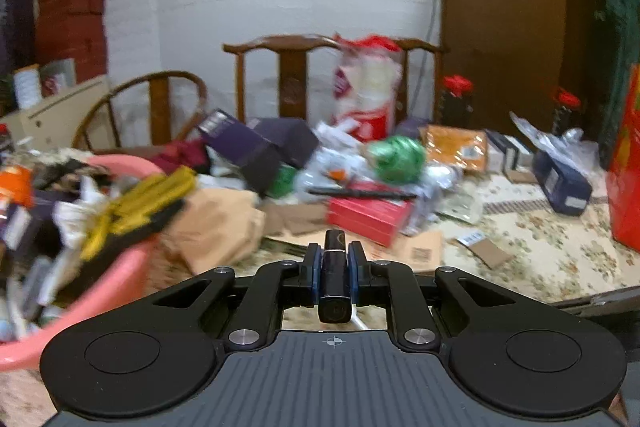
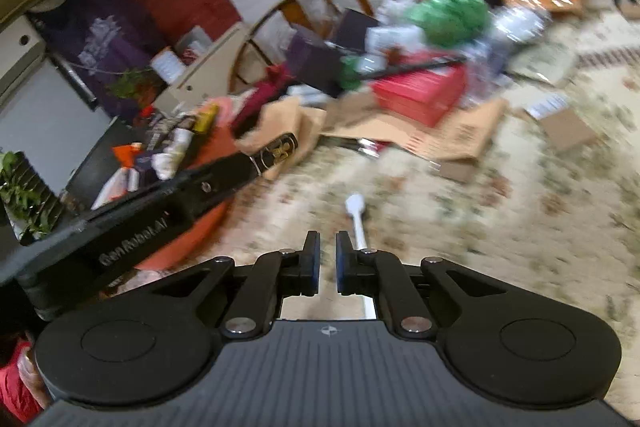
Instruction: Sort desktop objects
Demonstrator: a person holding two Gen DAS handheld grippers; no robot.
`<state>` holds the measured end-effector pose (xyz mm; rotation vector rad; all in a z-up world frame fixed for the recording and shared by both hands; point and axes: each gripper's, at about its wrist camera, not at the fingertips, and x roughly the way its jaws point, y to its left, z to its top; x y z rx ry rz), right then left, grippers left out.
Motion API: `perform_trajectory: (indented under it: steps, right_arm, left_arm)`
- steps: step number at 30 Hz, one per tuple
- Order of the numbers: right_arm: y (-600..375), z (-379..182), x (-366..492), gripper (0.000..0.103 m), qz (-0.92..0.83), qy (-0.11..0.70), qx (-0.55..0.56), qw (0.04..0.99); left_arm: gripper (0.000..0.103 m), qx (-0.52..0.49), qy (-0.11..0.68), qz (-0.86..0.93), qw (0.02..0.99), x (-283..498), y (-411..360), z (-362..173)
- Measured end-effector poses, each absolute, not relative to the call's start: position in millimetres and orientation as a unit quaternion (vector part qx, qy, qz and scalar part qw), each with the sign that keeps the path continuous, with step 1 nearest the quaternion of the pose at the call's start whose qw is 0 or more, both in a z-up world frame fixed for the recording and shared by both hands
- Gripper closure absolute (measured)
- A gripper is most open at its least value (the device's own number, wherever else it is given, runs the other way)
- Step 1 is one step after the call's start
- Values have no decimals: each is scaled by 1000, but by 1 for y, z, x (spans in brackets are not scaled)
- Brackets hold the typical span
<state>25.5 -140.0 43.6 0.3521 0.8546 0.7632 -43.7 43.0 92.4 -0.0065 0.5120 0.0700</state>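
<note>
My left gripper (image 1: 335, 259) is shut on a slim black tube with a gold emblem (image 1: 335, 275) and holds it above the table near the pink basket (image 1: 120, 271). The same tube (image 2: 276, 151) shows in the right wrist view, sticking out of the left gripper over the basket. My right gripper (image 2: 327, 259) hangs above the floral tablecloth (image 2: 440, 211); its jaws stand a narrow gap apart with nothing between them. A white stick-like item (image 2: 357, 219) lies on the cloth just ahead of the right finger.
A clutter pile fills the table's middle: a red box (image 1: 368, 217), a green ball-like bag (image 1: 398, 155), dark boxes (image 1: 256, 147), flat cardboard (image 1: 420, 251) and a brown paper bag (image 1: 218, 223). Wooden chairs (image 1: 288, 75) stand behind. A tall red box (image 1: 626, 163) stands at the right.
</note>
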Motion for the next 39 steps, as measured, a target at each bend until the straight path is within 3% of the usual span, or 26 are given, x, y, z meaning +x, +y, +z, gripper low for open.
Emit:
perform_trajectory:
  steps: [7, 12, 22, 24, 26, 28, 29, 30, 31, 33, 39]
  right_arm:
    - [-93, 79, 20, 94, 392, 391, 103, 827]
    - [-62, 43, 5, 89, 367, 404, -29, 837]
    - [-28, 2, 17, 88, 350, 419, -103, 831]
    - [-34, 2, 20, 62, 371, 423, -83, 822]
    - [-38, 1, 21, 42, 387, 429, -61, 814]
    - [-31, 2, 13, 50, 378, 417, -92, 821]
    - [-26, 2, 8, 69, 363, 406, -119, 830]
    - [-22, 1, 2, 80, 342, 392, -145, 842]
    - [-21, 1, 0, 82, 339, 388, -150, 844]
    - [-22, 1, -3, 92, 331, 387, -155, 847]
    - [-43, 4, 4, 92, 310, 395, -111, 858]
  left_arm:
    - [93, -5, 235, 77, 969, -66, 95, 114]
    - [92, -16, 244, 73, 967, -76, 109, 100]
    - [92, -14, 245, 57, 968, -86, 104, 88]
    - [91, -14, 247, 54, 967, -85, 103, 86]
    - [85, -12, 252, 57, 966, -84, 103, 82]
    - [80, -11, 259, 60, 964, -85, 104, 76]
    - [78, -8, 264, 63, 963, -86, 104, 72]
    - [65, -2, 272, 67, 960, -88, 105, 66]
    - [59, 6, 281, 75, 957, -89, 105, 60]
    - [57, 24, 294, 89, 951, -93, 105, 48]
    - [24, 90, 313, 104, 940, -104, 103, 16]
